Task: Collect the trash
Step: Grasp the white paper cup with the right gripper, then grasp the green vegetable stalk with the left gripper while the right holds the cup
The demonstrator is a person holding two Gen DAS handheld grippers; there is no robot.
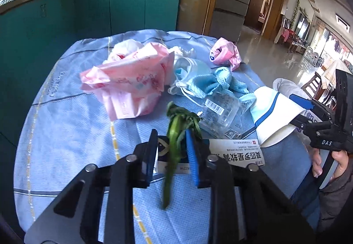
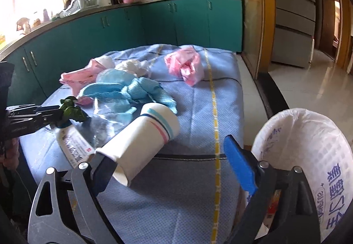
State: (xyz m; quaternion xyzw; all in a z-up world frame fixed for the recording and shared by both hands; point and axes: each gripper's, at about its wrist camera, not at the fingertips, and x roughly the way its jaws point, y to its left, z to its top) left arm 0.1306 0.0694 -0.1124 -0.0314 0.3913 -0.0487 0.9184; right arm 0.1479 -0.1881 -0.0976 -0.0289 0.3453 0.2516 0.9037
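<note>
Blue quilted tablecloth [image 1: 66, 133] strewn with trash, teal kitchen cabinets behind.

Left gripper [image 1: 172, 151] is clamped on a wilted green vegetable stalk [image 1: 174, 131], above a white medicine box [image 1: 233, 151]. Right gripper [image 2: 172, 160] stands spread wide; its left finger touches the rim of a paper cup [image 2: 150, 131] lying on its side, ungripped. A bag-lined bin [image 2: 308, 155] sits just beside the table's right edge.

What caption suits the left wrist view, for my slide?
Left gripper pinches a wilted green vegetable stalk above the trash-strewn blue tablecloth.
</note>
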